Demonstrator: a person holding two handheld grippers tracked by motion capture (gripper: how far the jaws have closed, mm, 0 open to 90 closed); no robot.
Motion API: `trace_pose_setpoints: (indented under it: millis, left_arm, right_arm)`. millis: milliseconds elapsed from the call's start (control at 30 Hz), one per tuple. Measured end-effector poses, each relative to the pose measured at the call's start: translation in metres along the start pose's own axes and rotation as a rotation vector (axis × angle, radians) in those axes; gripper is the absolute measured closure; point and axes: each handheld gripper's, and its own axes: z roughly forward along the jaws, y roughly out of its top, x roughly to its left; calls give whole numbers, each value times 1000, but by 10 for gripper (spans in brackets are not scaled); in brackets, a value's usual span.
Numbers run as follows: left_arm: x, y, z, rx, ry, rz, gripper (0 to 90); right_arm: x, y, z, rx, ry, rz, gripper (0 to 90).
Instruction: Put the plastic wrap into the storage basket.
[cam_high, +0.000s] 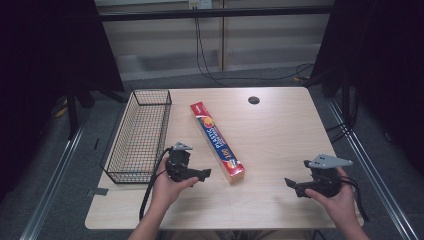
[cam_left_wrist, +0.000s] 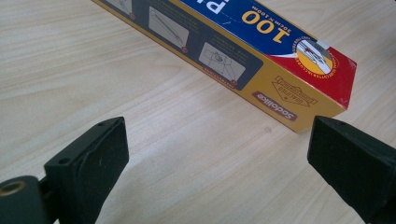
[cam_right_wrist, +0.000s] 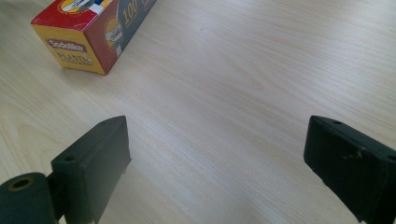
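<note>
1. A pale wooden table stood under a fixed camera, with a person's forearms coming in from the near edge.
2. A long, narrow wrap box, printed in blue, red and yellow, lay flat near the middle of the table, running diagonally from the far left toward the near right.
3. A black wire basket sat along the table's left edge, well apart from the box, and nothing could be seen inside it.
4. The left gripper was held low over the table just to the left of the box's near end, pointing toward it.
5. In the left gripper view, its two black jaws stood wide apart over bare wood, and the box lay just beyond them, untouched.
6. The right gripper was held near the table's front right corner, pointing left, well apart from the box.
7. In the right gripper view, its jaws also stood wide apart with only wood between them, and the box's end face showed farther off at the upper left.
8. A small dark round hole marked the tabletop near its far edge.
</note>
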Motion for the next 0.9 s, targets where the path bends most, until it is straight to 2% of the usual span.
trace_pose_setpoints:
  millis: [133,633,800,833,900]
  left_arm:
    - [0,1,0,7,-1,12,53]
    - [-1,8,4,1,-22,-21,53]
    - [-4,18,8,-1,-11,-28,53]
    - [-4,21,9,12,-9,-20,53]
    - [-6,28,12,19,-8,-30,52]
  right_arm:
    - [0,0,-1,0,-1,-1,69]
    - [1,0,-1,0,-5,5,69]
    - [1,-1,-1,3,-4,4,68]
    - [1,-1,-1,-2,-4,3,68]
    - [1,0,-2,-3,-1,7,68]
